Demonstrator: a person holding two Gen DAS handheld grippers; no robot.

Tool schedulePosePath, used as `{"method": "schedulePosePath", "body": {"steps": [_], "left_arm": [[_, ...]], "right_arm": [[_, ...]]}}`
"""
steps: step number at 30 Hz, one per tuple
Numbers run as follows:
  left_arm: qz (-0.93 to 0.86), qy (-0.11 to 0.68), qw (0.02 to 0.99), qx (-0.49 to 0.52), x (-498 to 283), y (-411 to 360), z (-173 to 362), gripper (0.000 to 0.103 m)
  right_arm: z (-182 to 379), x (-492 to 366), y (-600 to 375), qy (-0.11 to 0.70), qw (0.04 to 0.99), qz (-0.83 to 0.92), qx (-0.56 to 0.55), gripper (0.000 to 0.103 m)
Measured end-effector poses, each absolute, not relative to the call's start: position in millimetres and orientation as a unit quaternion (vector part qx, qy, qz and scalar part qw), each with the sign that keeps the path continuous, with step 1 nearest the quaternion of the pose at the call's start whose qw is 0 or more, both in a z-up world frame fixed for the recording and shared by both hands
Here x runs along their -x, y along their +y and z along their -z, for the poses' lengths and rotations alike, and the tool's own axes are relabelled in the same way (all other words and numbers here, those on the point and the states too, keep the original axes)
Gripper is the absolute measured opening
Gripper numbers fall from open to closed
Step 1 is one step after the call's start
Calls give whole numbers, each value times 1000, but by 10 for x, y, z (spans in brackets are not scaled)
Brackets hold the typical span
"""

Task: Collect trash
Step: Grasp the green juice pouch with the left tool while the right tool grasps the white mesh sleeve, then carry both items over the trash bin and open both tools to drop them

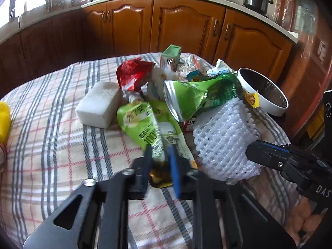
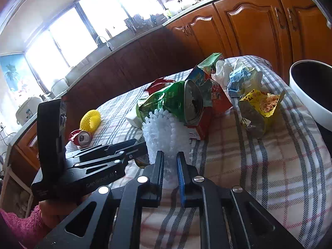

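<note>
A pile of trash lies on a plaid cloth [image 1: 51, 137]. My left gripper [image 1: 160, 153] is shut on the near end of a light green snack wrapper [image 1: 141, 122]. My right gripper [image 2: 170, 159] is shut on the near edge of a white foam fruit net [image 2: 164, 130], which also shows in the left wrist view [image 1: 226, 137]. Behind them lie a crushed green can [image 1: 186, 101], a red wrapper [image 1: 132, 74], a green carton [image 1: 171, 57] and a yellow wrapper [image 2: 261, 103]. A white bin [image 1: 263, 91] stands at the far right of the pile.
A white foam block [image 1: 99, 105] sits left of the pile. A yellow foam net [image 2: 91, 121] and a crushed red can [image 2: 82, 138] lie at the left of the cloth. Wooden cabinets [image 1: 182, 25] run behind. The right gripper [image 1: 255, 152] reaches in beside the left one.
</note>
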State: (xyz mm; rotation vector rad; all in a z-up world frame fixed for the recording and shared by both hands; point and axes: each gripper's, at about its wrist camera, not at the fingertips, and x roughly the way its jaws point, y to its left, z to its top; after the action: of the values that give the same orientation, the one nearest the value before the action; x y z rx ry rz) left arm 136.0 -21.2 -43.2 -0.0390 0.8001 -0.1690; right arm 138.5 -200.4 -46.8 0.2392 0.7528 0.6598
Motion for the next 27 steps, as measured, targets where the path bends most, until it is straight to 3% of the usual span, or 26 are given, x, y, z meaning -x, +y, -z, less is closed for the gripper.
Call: {"method": "schedulePosePath", "body": {"steps": [15,27], "left_arm": [[87,322,942,46,-794,-66,-55,7],[159,302,940,26,-999,-689,-337,7]], "right_arm": [[310,-1092,-2380,337,872,-328,-138,11],[162,-1116,-2999,304,905,-255,-151,11]]}}
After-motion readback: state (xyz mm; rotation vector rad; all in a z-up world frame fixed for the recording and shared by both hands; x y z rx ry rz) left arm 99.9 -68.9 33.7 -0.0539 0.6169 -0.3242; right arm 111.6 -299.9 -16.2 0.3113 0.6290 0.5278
